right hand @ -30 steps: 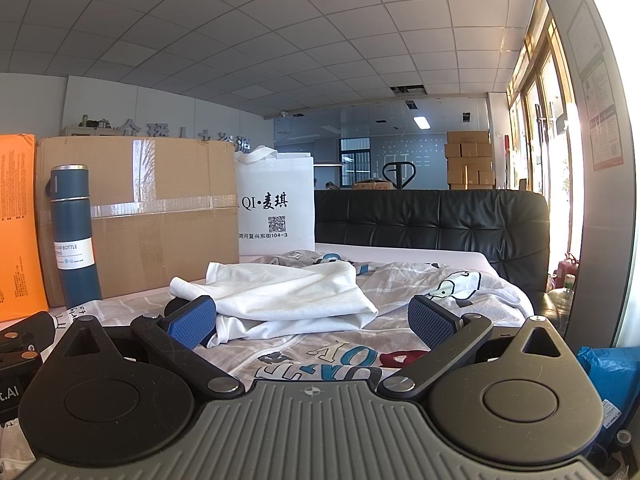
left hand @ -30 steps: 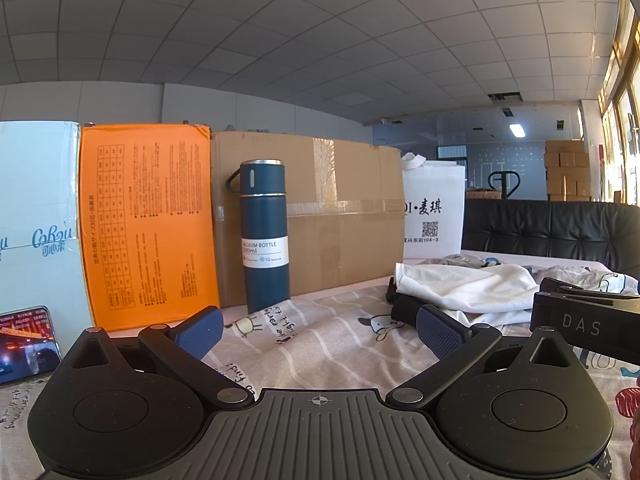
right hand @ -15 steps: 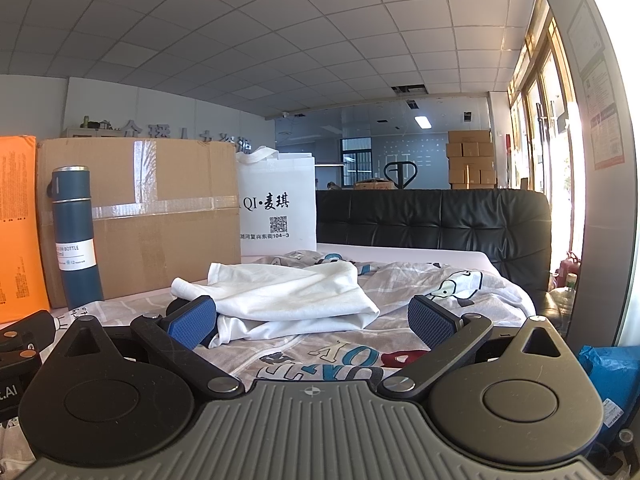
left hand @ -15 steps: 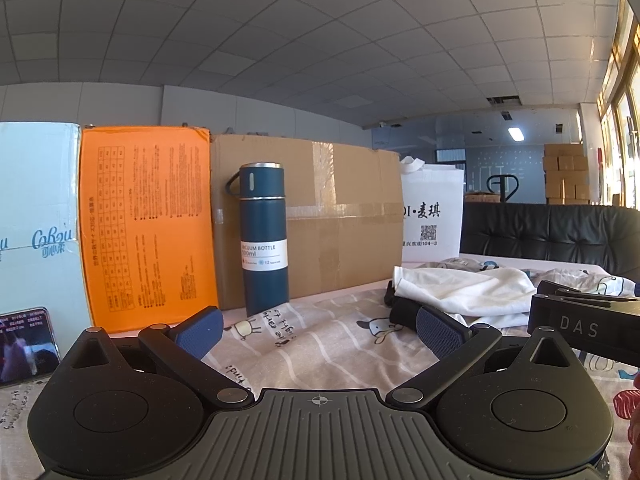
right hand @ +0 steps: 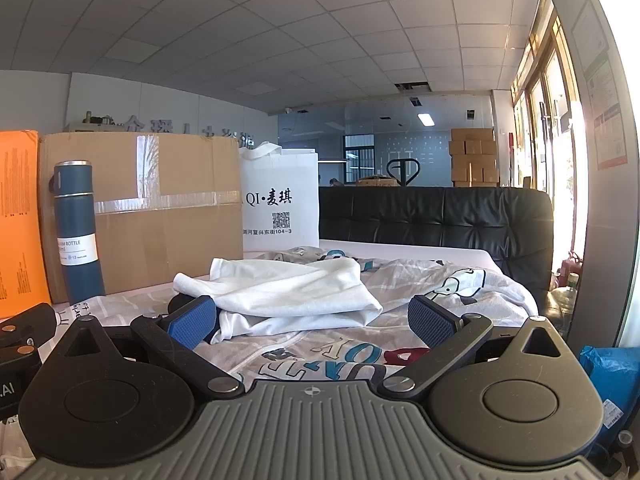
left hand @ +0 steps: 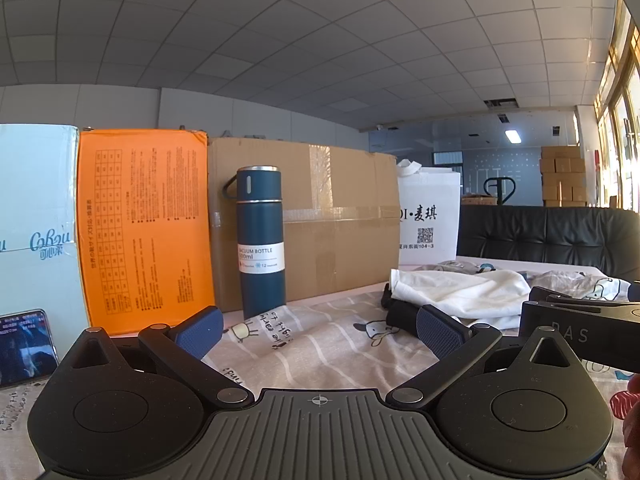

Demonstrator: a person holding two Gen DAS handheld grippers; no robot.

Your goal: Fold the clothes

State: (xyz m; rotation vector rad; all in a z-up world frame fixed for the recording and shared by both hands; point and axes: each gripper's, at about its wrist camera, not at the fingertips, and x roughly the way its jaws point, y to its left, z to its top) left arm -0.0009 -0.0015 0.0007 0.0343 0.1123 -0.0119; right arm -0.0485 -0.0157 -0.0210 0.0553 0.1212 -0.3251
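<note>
A crumpled white garment (right hand: 288, 296) lies on the cartoon-print sheet (right hand: 344, 356), with a dark garment (right hand: 180, 304) partly under its left side. It also shows in the left wrist view (left hand: 460, 292), with the dark garment (left hand: 400, 312) at its left. My right gripper (right hand: 314, 322) is open and empty, low over the sheet, just in front of the white garment. My left gripper (left hand: 320, 330) is open and empty, low over the sheet to the left of the clothes. The right gripper's body shows at the right of the left wrist view.
A blue vacuum bottle (left hand: 260, 240) stands in front of a cardboard box (left hand: 332, 220). An orange box (left hand: 144, 224), a pale box (left hand: 36, 220) and a phone (left hand: 24, 344) are at the left. A white bag (right hand: 280, 208) and black sofa (right hand: 440, 220) stand behind.
Both grippers stay open and nearly still. The left wrist view has drifted very slightly, so the clothes sit a little lower and farther right.
</note>
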